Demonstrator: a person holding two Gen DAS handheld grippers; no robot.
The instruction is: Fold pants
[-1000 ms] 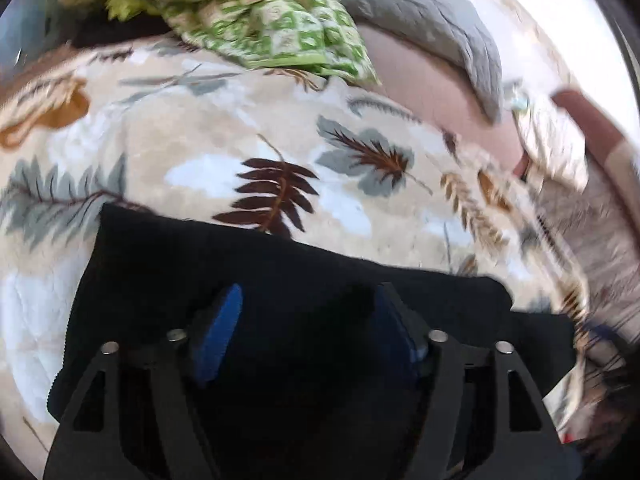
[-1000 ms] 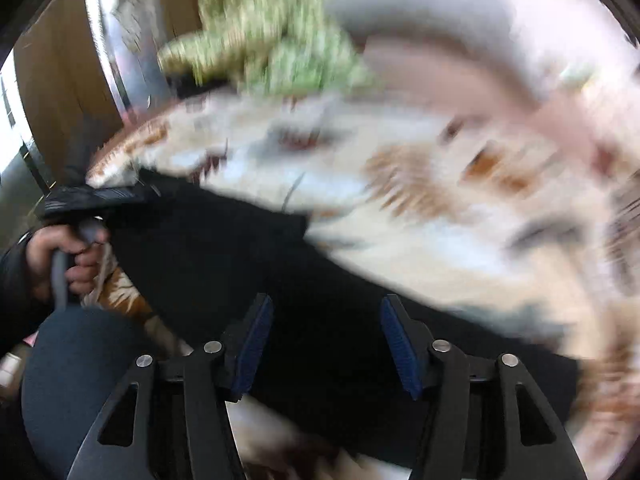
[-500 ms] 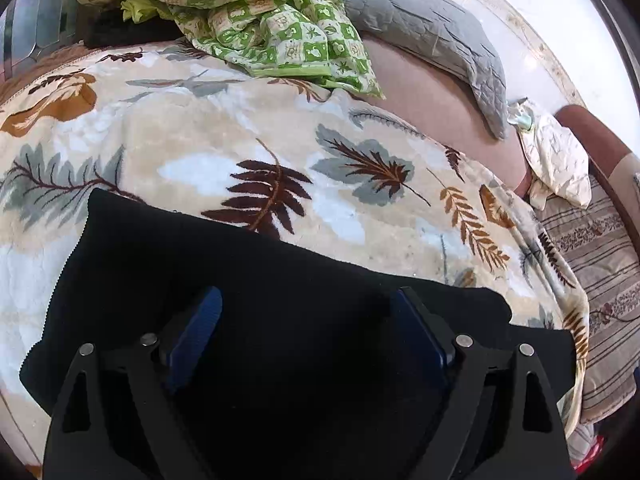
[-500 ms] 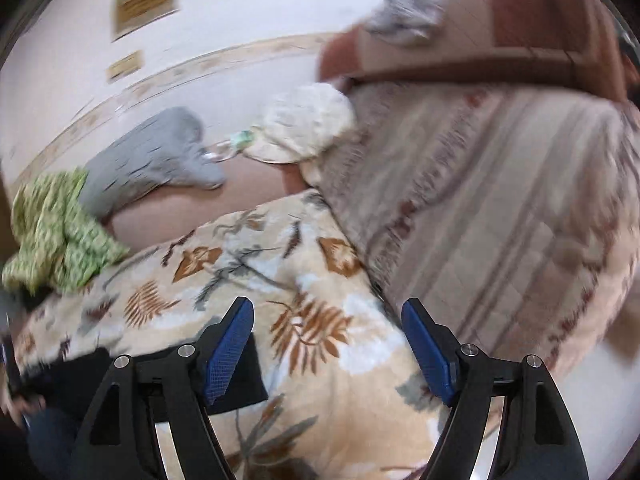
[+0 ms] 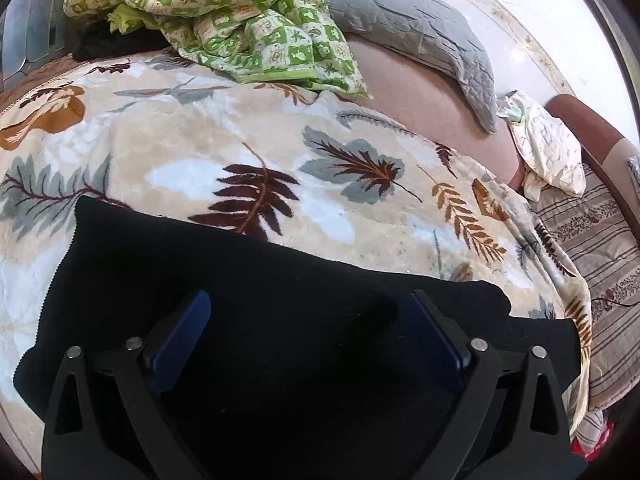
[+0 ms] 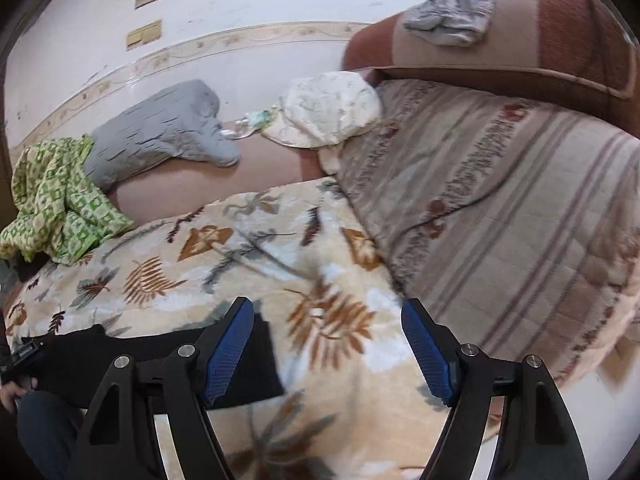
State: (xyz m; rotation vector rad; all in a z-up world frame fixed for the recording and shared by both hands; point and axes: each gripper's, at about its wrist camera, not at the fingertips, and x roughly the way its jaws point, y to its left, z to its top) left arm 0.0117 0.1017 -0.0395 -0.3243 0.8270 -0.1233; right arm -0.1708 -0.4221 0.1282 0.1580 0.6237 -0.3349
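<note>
Lying flat across the lower frame, the pants (image 5: 280,280) rest on the blanket (image 5: 200,152). Left gripper (image 5: 308,328) and right gripper (image 6: 328,344) both gape wide, empty.

Both the left gripper (image 5: 304,320) and right gripper (image 6: 328,328) hold their fingers spread wide.

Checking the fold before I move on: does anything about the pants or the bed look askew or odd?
Nothing stands out. The black pants lie flat on the leaf-print blanket in a folded strip with straight edges. Both hand-held grippers, left and right, are open and hold nothing.
</note>
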